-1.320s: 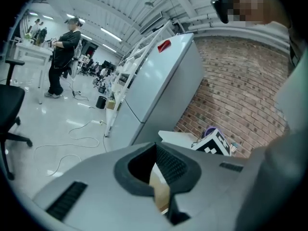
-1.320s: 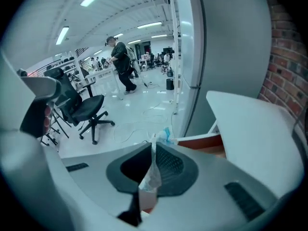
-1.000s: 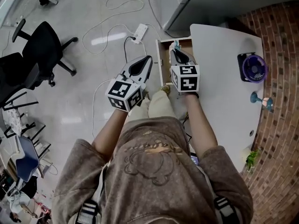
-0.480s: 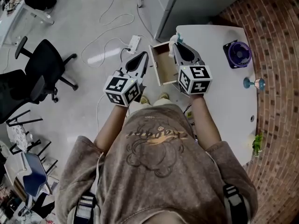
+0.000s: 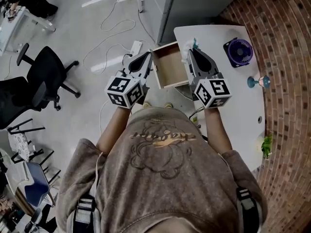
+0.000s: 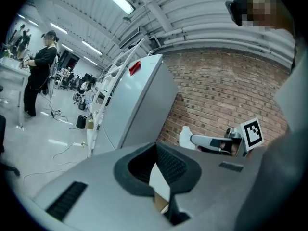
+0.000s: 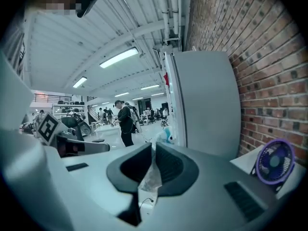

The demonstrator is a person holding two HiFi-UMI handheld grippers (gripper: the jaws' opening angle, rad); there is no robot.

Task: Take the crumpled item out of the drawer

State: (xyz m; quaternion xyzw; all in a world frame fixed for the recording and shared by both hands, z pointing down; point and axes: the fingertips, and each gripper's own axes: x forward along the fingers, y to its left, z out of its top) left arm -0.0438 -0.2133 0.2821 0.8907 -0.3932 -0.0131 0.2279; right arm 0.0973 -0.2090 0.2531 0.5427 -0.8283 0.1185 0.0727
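The wooden drawer [image 5: 170,72] stands pulled out from under the white table [image 5: 243,101], and its inside shows bare. My right gripper [image 5: 191,50] hangs above the drawer's right side at the table's edge, shut on the crumpled item [image 5: 194,43], a whitish, bluish scrap that sticks out past the tips. In the right gripper view the crumpled item [image 7: 150,177] is pinched between the pads of the right gripper [image 7: 154,146]. My left gripper [image 5: 147,56] hovers by the drawer's left side, shut and holding nothing. The left gripper [image 6: 155,146] view shows the right gripper [image 6: 211,141] level with it.
A purple fan [image 5: 240,51] and a small blue-stemmed object [image 5: 257,81] stand on the table near the brick wall [image 5: 291,81]. A grey cabinet [image 5: 194,4] rises behind the drawer. A power strip [image 5: 133,46] with cables and an office chair [image 5: 43,67] are on the floor at left.
Both grippers have risen. The right one has come up out of the drawer with the crumpled item still pinched; the left has lifted beside the drawer. The drawer's inside now shows.
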